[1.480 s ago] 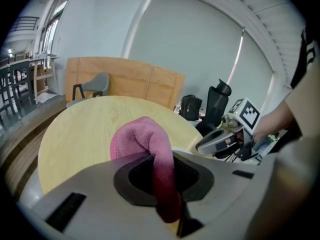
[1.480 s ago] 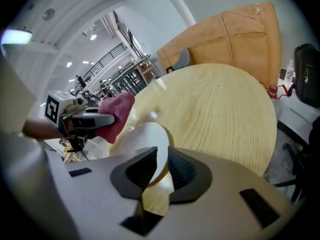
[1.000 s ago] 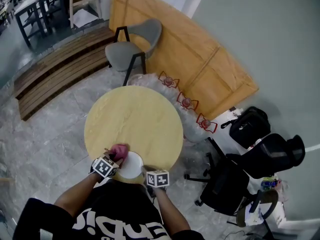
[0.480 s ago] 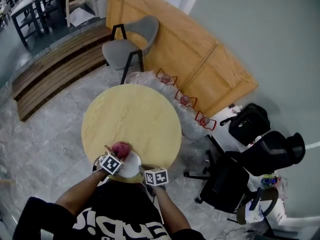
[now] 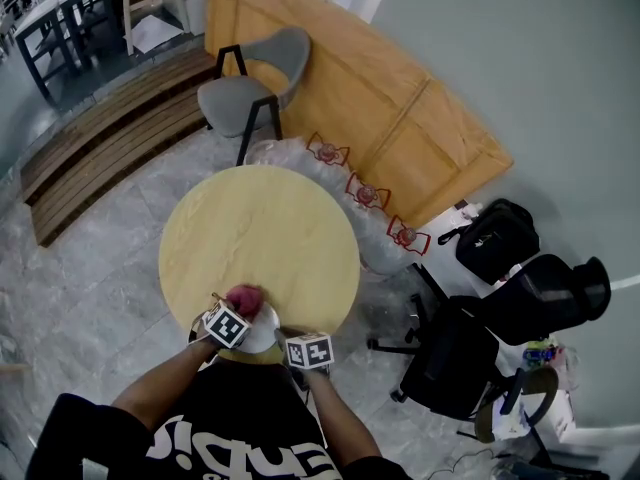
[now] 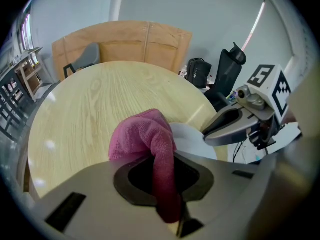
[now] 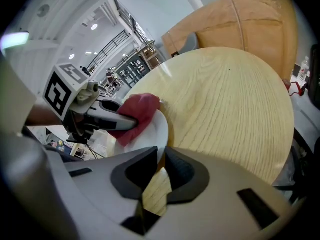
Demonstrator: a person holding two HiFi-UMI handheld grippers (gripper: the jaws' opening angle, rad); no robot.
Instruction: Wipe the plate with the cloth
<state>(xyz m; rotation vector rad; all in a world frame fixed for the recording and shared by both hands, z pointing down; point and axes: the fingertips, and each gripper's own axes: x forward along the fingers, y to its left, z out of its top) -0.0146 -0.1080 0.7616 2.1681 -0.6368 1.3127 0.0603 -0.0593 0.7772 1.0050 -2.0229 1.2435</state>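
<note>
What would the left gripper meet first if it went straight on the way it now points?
The left gripper clamps the pink cloth in its jaws, bunched just ahead. Pushed on, it would likely meet the bare table top first; the plate lies to its right. Depth is unclear.

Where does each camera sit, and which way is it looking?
Head view: on the person's head, looking steeply down at the round table; the arms, left tool and right tool show.
Left gripper view: rides the left tool, facing along its jaws, which pinch the pink cloth; the right tool shows at right.
Right gripper view: rides the right tool, facing along its jaws, closed on the plate rim; the left tool shows at left.
Shared: both gripper views show cloth and plate.
</note>
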